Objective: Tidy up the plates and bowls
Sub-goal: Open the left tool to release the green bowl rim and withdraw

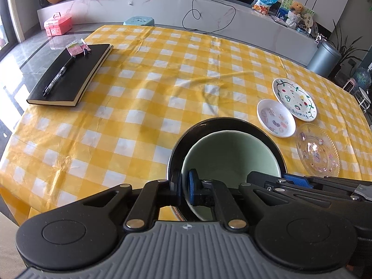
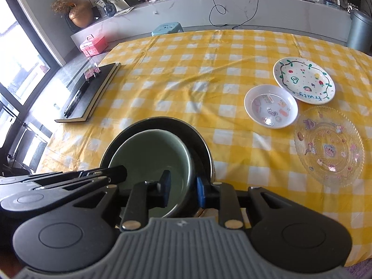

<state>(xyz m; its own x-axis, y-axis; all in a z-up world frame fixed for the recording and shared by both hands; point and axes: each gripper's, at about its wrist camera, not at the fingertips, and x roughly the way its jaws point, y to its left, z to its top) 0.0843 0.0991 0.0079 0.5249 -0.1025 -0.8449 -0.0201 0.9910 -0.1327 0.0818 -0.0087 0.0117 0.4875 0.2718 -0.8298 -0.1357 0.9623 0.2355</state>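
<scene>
The painted white plate [image 2: 304,80] carries one hand-lettered word in blue along its near edge; seen upside down from the right wrist view, it reads roughly "fruity", though the last letters are not sure. The printing on the snack bag [image 1: 265,1] on the far ledge and the small stickers in the white bowl [image 2: 270,109] and on the clear glass plate [image 2: 329,146] are too small to read.
</scene>
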